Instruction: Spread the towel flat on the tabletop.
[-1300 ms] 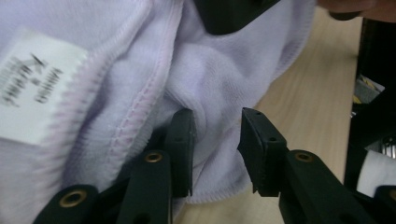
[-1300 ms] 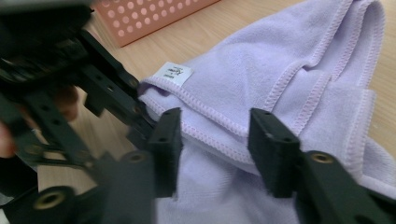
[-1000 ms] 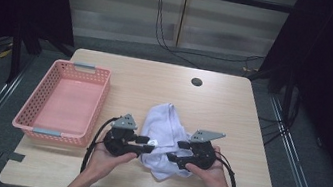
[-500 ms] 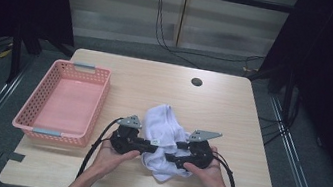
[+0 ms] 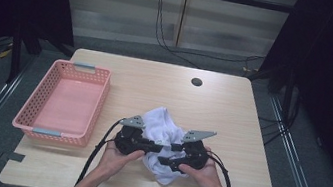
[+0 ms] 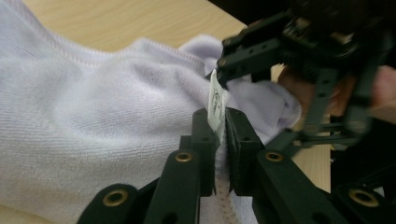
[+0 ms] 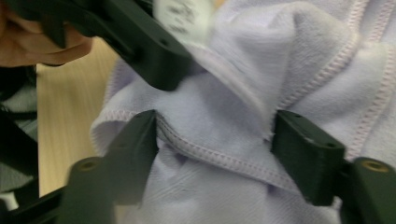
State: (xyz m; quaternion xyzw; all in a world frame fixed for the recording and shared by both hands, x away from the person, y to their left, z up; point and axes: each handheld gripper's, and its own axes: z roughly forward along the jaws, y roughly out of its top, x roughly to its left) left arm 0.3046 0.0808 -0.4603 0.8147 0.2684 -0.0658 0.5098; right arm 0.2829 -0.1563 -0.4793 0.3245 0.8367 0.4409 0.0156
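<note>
1. Left gripper (image 6: 223,140): jaws have just been closing and now stand pinched together on a stitched hem of the white towel (image 6: 93,121), with the towel's small white care tag (image 6: 215,100) sticking up between the pads. In the high view this gripper (image 5: 158,148) sits lower centre of frame, held by the left hand (image 5: 116,159), jaws pointing right into the cloth.
2. Right gripper (image 7: 215,140): jaws wide apart, straddling a bunched fold of the towel (image 7: 289,56); a hemmed edge runs across between the two pads. Cloth touches the inner faces of both jaws, but they do not squeeze it. In the high view it (image 5: 164,160) lies just right of the left gripper, in the right hand (image 5: 202,175), jaws pointing left.
3. The two grippers meet nose to nose over the near edge of the towel (image 5: 164,128); the other gripper's jaws show close up at the upper right of the left gripper view.
4. Towel lies crumpled at lower centre of the table (image 5: 232,114), slightly right of middle.
5. Open room: bare wood to the right of the towel and across the far half of the table; a narrow strip between hands and near edge.
6. Pink basket (image 5: 35,126) stands at the left side of the table, near the towel but apart from it.
7. Far: a dark round hole (image 5: 196,82) in the tabletop, upper centre, well apart from the towel.
</note>
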